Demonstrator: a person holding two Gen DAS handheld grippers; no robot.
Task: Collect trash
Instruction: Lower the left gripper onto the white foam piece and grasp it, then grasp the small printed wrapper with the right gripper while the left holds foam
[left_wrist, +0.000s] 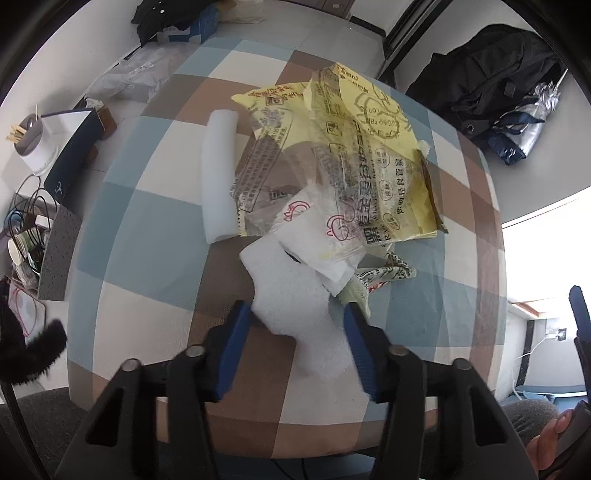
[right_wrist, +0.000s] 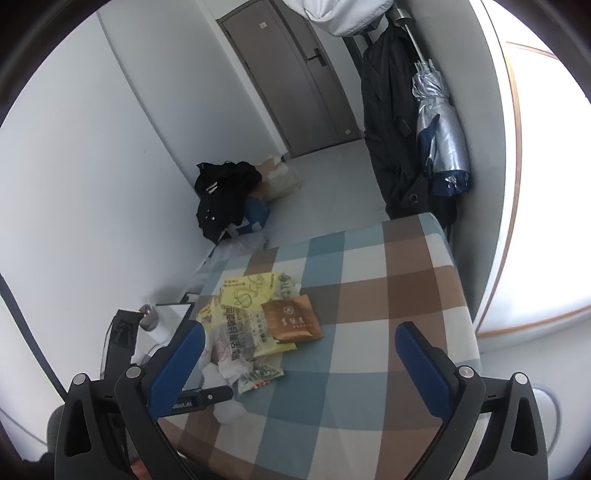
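While the left gripper (left_wrist: 297, 325) points down at the checked worktop (left_wrist: 147, 229), a white foam piece (left_wrist: 295, 306) lies between its fingers, both pads touching it. Right gripper (right_wrist: 299, 354) fingers stand open, empty, beside the wrapper pile (right_wrist: 251, 325).

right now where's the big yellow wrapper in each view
Left wrist view: the yellow wrapper lies upper centre, beyond the white foam piece that sits between the left gripper fingers.
Right wrist view: the yellow wrapper lies lower left of centre, beside the brown packet.
Shared landmark: the checked tablecloth beneath the pile.
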